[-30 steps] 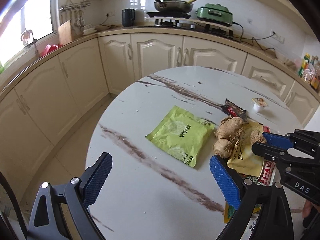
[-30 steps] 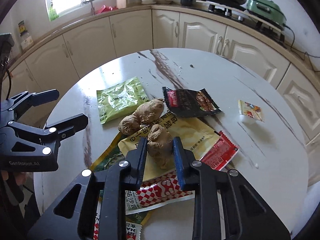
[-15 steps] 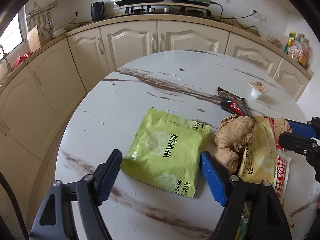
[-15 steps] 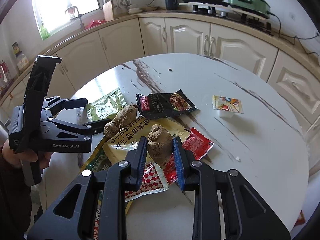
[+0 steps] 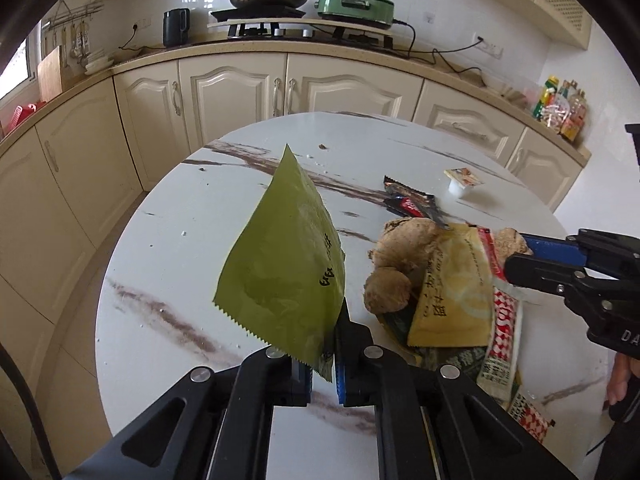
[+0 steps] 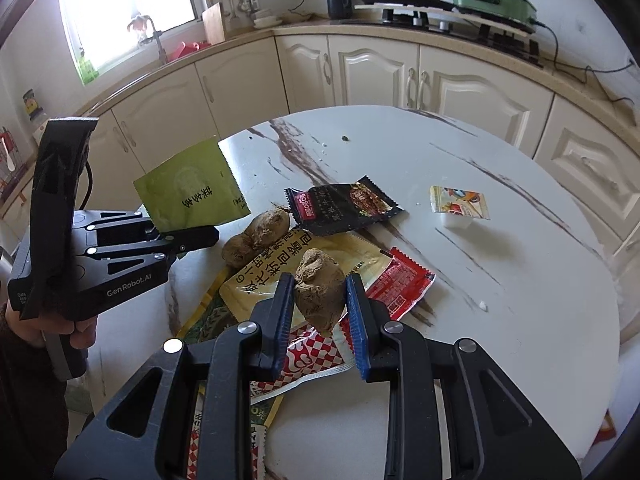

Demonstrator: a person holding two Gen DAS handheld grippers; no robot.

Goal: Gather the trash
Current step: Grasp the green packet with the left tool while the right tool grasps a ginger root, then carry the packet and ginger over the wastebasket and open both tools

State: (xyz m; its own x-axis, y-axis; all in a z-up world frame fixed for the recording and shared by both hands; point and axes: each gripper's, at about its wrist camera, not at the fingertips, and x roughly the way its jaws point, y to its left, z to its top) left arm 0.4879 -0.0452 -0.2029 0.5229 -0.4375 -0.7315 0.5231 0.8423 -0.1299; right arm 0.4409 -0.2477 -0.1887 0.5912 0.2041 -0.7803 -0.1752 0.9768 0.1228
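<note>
My left gripper (image 5: 324, 356) is shut on a corner of a green snack packet (image 5: 288, 256) and holds it up off the round marble table (image 5: 168, 264); the packet also shows in the right wrist view (image 6: 192, 190). My right gripper (image 6: 320, 316) is shut on a small piece of ginger (image 6: 320, 288), held above the wrappers. A larger ginger root (image 6: 256, 236) lies on a yellow packet (image 6: 280, 276). Around them lie a black wrapper (image 6: 344, 204), a red wrapper (image 6: 400, 284) and a red-checked packet (image 6: 312, 360).
A small sealed jelly cup (image 6: 456, 208) stands at the table's right. Cream kitchen cabinets (image 5: 240, 88) curve behind the table, with a stove, pan and green cooker (image 5: 356, 0) on the counter. The table edge drops to the floor at left.
My left gripper closed on the green packet and lifted it off the table, so it now hangs upright. My right gripper still holds the ginger piece, slightly higher.
</note>
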